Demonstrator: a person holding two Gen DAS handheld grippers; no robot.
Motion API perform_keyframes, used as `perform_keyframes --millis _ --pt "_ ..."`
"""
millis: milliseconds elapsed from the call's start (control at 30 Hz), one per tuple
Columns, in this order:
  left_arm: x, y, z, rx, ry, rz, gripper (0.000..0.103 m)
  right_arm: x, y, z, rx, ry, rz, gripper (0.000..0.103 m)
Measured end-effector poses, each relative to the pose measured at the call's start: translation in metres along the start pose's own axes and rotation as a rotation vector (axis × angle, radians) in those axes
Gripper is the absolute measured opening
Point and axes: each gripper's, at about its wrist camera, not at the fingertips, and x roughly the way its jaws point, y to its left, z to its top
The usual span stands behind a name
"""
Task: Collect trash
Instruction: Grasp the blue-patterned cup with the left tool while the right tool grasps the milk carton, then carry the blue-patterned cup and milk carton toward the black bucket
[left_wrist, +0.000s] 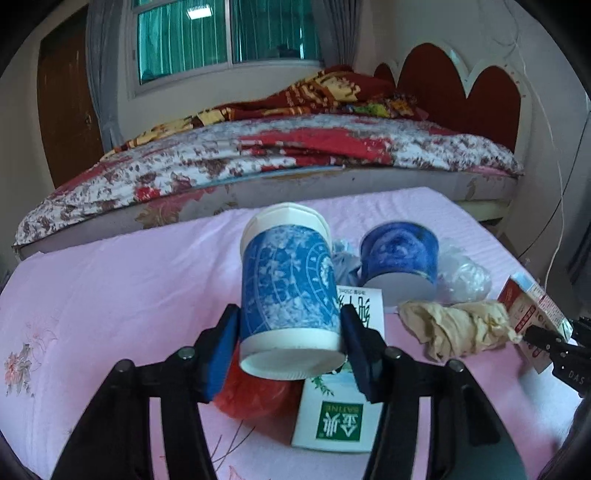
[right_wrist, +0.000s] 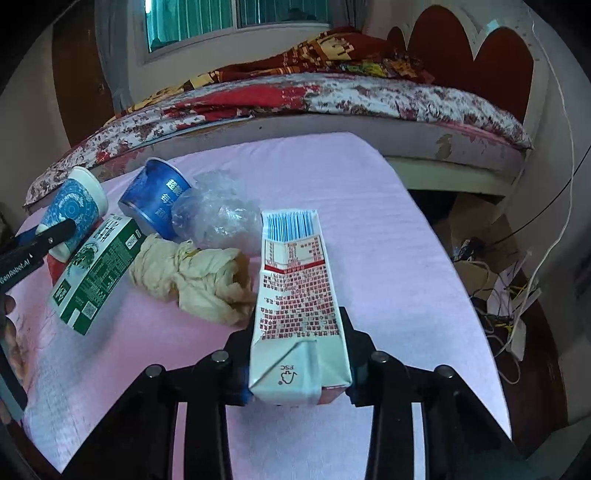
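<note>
The red plastic bag (left_wrist: 255, 397) is mostly hidden under the blue-and-white paper cup (left_wrist: 288, 291), which the left gripper (left_wrist: 290, 354) pinches near its base, jaws pressed on both sides. Beside it lie a green-and-white carton (right_wrist: 94, 275), a dark blue cup (right_wrist: 157, 195) on its side, crumpled clear plastic (right_wrist: 218, 218) and a beige wad of paper (right_wrist: 199, 284). The right gripper (right_wrist: 299, 369) clamps the red-printed milk carton (right_wrist: 295, 295). All rests on a pink cloth (right_wrist: 369, 229); a floral-covered bed (left_wrist: 258, 155) stands behind, cables (right_wrist: 513, 295) tangled at far right.
</note>
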Motion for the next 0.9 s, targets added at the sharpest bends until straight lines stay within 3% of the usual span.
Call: perform_keyframes --millis 300,900 --pt "-0.046 -0.004 -0.014 0.01 -0.048 -0.051 0.055 -0.04 -0.006 -0.022 -0.068 -0.056 -0.006 0.037" --pt "-0.118 -0.07 -0.062 0.027 -0.033 -0.203 0.055 -0.156 -0.054 -0.095 -0.027 -0.135 -0.021 0.037"
